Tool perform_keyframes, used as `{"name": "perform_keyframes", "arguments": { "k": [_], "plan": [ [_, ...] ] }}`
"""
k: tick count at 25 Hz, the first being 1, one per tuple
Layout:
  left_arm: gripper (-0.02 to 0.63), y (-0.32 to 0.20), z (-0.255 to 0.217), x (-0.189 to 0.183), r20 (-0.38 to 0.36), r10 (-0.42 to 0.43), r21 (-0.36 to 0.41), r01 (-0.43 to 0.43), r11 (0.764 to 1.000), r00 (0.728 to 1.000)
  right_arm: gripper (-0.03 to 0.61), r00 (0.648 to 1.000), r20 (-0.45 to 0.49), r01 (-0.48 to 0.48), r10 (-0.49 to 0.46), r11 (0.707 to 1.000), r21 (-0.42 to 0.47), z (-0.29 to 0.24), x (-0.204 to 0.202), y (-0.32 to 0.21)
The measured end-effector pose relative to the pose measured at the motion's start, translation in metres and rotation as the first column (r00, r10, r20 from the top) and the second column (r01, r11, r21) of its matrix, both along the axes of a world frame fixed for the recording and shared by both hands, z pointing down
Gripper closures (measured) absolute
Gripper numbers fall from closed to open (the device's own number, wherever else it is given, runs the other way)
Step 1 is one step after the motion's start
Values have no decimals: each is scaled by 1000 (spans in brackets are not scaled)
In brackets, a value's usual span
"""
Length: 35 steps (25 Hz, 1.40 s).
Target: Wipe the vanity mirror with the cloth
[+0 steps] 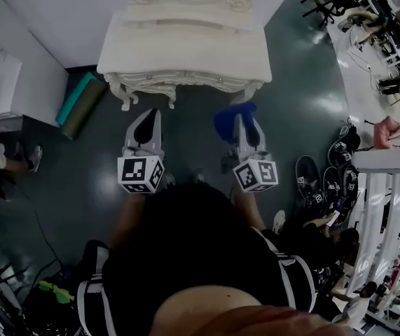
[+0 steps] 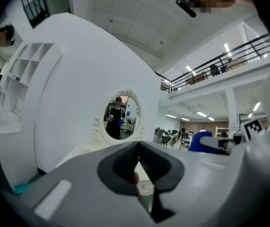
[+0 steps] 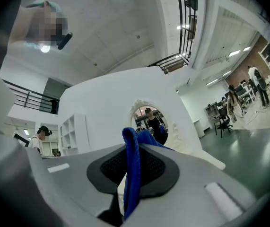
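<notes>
Soft, light and limp by our judgement, and best pinched at a bunched fold, the blue cloth [image 3: 131,174] hangs clamped in our right hand-held gripper [image 1: 246,128], well short of the vanity mirror [image 3: 149,119], while our left hand-held gripper [image 2: 138,167] is closed on nothing.

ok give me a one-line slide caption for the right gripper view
Ready to wipe: blue cloth pinched in the right tongs, facing the oval vanity mirror

In right tool [image 3: 135,148], cloth [image 3: 131,183]: soft matt blue fabric, creased. Tool pads [image 3: 159,167]: dark, rubbery, fine mesh texture; shells smooth matt grey plastic. Ahead of tool, mirror [image 3: 150,122]: glossy glass, carved white frame. Below tool, floor [image 1: 192,128]: dark, glossy.
</notes>
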<state>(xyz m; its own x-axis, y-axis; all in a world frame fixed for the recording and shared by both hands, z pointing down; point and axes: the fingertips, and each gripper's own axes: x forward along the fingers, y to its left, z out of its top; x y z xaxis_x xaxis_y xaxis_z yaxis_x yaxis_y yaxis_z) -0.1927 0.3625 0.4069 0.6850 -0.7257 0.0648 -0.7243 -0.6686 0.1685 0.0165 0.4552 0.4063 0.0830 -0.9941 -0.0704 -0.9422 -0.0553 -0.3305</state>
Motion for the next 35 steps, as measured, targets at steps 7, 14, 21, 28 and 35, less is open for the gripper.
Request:
{"name": "perform_keyframes", "arguments": {
  "k": [7,14,21,28,35],
  "plan": [
    [603,-2,5,-24,-11,15,-4,-15,1000,1000,535,1000,-6,-26,26,999,-28,13,-17,0],
    [603,-20,18,-21,-11,19,-41,-19,999,1000,535,1000,2,-23,23,998,-58,25,-18,-18],
    [603,-63,28,5,-1,8,-40,-8,999,1000,535,1000,11,-8,9,998,-66,40,5,-65],
    [603,-122,22,62,22,5,-20,-5,1000,1000,535,1000,24,5,-4,999,-52,39,59,-129],
    [603,-173,14,120,43,-15,7,15,1000,999,535,999,32,36,-35,999,-39,35,111,-187]
  ]
}}
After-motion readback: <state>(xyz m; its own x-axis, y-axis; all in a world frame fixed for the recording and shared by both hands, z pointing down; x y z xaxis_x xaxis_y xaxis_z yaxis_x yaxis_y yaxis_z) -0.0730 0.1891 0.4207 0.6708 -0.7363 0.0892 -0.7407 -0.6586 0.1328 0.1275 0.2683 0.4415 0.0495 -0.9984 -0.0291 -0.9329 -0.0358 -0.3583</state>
